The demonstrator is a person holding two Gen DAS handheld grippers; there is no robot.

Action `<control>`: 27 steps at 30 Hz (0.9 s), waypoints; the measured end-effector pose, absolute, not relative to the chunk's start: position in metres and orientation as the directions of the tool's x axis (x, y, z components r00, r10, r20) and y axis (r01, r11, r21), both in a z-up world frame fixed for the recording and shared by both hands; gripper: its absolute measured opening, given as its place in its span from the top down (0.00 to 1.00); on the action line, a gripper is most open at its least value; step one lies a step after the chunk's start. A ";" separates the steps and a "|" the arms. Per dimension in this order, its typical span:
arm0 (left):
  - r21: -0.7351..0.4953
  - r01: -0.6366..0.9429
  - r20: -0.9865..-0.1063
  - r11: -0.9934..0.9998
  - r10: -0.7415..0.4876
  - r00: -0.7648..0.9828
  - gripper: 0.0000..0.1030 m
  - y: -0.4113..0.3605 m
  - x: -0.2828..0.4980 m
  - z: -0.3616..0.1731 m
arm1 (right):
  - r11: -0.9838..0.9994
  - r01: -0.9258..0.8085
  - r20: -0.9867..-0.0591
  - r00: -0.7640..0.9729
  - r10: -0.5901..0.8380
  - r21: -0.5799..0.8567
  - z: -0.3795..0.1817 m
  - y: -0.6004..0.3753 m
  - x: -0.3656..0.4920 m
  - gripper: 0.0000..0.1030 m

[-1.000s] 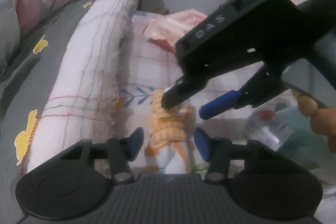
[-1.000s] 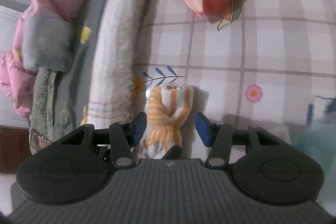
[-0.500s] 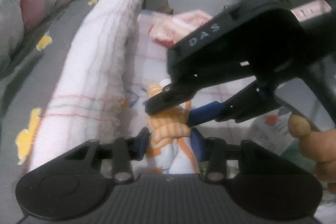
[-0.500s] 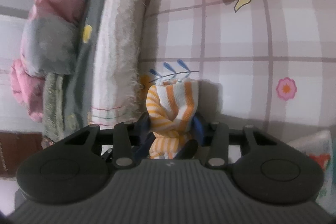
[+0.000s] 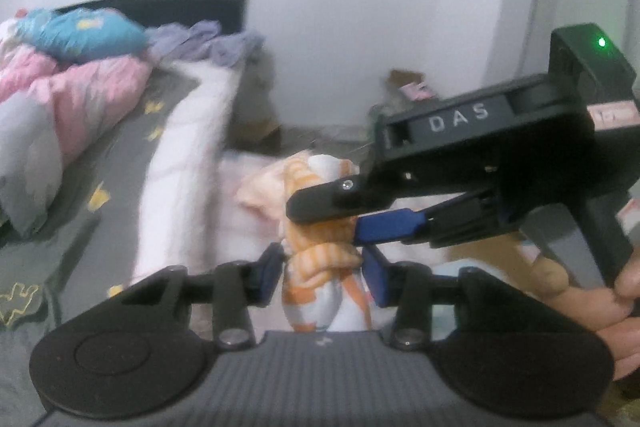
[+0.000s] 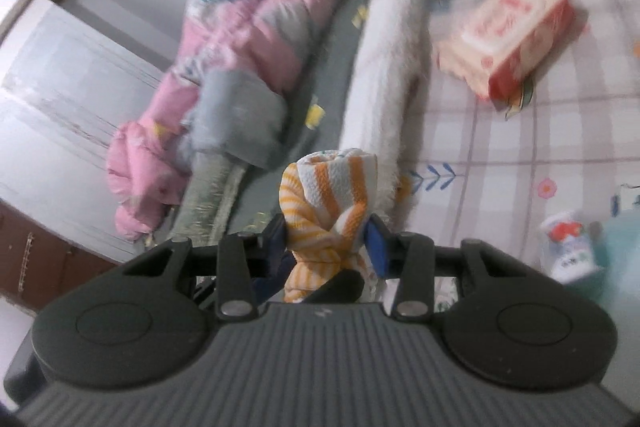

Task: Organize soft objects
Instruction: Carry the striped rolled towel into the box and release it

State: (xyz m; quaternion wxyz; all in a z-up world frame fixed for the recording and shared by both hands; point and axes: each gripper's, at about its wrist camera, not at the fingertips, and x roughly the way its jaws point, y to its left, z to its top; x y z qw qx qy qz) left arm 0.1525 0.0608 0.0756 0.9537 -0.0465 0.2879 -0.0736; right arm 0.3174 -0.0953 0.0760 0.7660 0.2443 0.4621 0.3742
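An orange-and-white striped knotted cloth [image 5: 320, 259] is held in the air between both grippers. My left gripper [image 5: 322, 273] is shut on its lower part. My right gripper [image 6: 326, 239] is shut on the same cloth [image 6: 328, 195], which stands upright between its blue pads. In the left wrist view the right gripper's black body [image 5: 480, 163] reaches in from the right, its fingers clamped on the cloth just above my left pads.
A bed with a grey sheet [image 6: 332, 39], a white fuzzy blanket roll [image 6: 384, 55] and pink and blue bedding [image 6: 248, 27] lies to the left. A checked mat [image 6: 540, 131] holds a red-and-peach pack [image 6: 508, 43] and a small pouch [image 6: 568, 243].
Both grippers closed on the striped cloth, which lay on the checked mat a second ago, and lifted it; both views now tilt up toward the bed and wall.
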 end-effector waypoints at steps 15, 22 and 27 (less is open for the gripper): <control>-0.327 0.550 -0.511 0.769 -0.633 0.582 0.26 -0.105 0.116 0.082 | 0.757 -0.231 -0.552 0.560 0.617 0.612 0.117 -0.350 0.202 0.61; -0.292 0.492 -0.582 0.820 -0.561 0.589 0.22 -0.098 0.121 0.050 | 0.853 -0.137 -0.661 0.574 0.483 0.504 0.076 -0.416 0.181 0.61; -0.304 0.386 -0.635 0.871 -0.487 0.599 0.21 -0.057 0.140 0.030 | 0.869 -0.145 -0.744 0.462 0.483 0.473 0.028 -0.411 0.189 0.61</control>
